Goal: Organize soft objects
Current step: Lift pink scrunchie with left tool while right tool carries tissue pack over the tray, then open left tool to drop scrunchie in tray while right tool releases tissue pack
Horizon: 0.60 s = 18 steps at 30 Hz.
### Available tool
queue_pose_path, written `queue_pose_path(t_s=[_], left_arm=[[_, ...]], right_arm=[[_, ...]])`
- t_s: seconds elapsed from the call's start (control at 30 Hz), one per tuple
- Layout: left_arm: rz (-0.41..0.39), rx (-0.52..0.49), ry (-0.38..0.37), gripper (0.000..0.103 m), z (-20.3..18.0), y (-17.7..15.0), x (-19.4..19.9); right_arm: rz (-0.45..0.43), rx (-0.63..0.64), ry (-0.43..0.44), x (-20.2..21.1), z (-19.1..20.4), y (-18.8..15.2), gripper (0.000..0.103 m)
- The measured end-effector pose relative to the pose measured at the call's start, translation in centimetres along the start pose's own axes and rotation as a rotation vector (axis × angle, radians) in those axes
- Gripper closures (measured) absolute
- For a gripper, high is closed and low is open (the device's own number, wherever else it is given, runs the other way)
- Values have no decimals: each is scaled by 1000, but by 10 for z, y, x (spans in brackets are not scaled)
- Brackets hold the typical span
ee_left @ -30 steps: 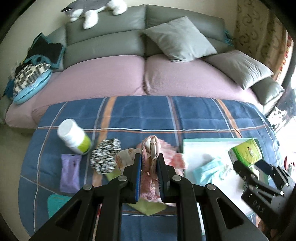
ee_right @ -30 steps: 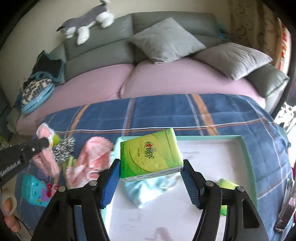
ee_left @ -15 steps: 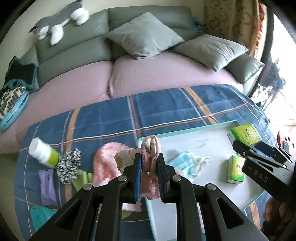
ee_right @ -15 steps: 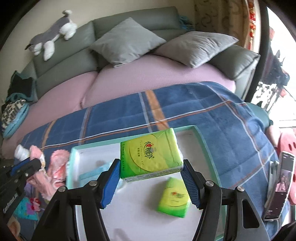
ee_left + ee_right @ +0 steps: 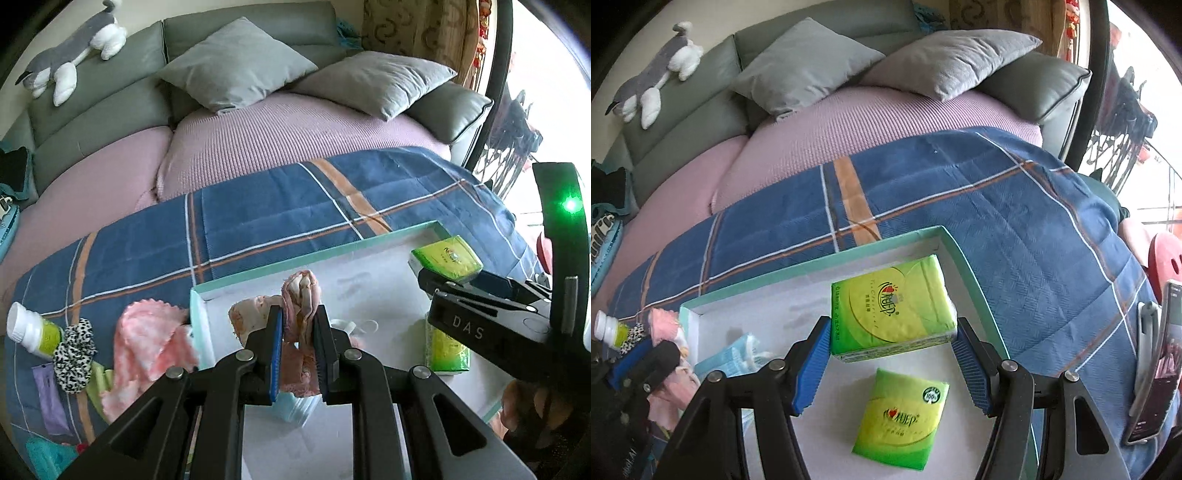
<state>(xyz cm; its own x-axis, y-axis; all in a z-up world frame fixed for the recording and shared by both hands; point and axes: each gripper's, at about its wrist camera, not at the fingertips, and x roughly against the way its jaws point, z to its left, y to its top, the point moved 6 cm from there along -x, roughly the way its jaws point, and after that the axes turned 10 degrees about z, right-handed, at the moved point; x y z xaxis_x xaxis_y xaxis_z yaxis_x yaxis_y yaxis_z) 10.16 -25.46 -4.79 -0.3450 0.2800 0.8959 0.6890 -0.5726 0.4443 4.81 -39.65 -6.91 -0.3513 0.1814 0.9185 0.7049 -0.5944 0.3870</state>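
I had the left gripper (image 5: 298, 347) pinched on a limp pink cloth (image 5: 301, 295) and the right gripper (image 5: 892, 363) clamped across a light, squashy tissue pack (image 5: 890, 304), both over the tray (image 5: 812, 258) ahead.

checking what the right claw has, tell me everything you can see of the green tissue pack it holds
The tissue pack is a soft rectangular packet in glossy plastic wrap, bright green shading to yellow, with a red-and-green logo and small print on its top face. It looks full and unopened. The right claw clamps it by its two short ends between blue pads, holding it roughly flat and slightly tilted above the white tray. A second, similar pack lies on the tray just below it, not touching as far as shows.
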Motion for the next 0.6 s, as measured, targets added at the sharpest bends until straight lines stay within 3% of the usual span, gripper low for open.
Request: queue_pose_path(t_s=[0.5,0.6], left_arm=[[56,62,-28,85,9,0,-27],[59,66,-27,76,10,0,-26]], right_arm=[[14,22,-45,-10,1,1,35],[10,29,-44,-7,2,1,34]])
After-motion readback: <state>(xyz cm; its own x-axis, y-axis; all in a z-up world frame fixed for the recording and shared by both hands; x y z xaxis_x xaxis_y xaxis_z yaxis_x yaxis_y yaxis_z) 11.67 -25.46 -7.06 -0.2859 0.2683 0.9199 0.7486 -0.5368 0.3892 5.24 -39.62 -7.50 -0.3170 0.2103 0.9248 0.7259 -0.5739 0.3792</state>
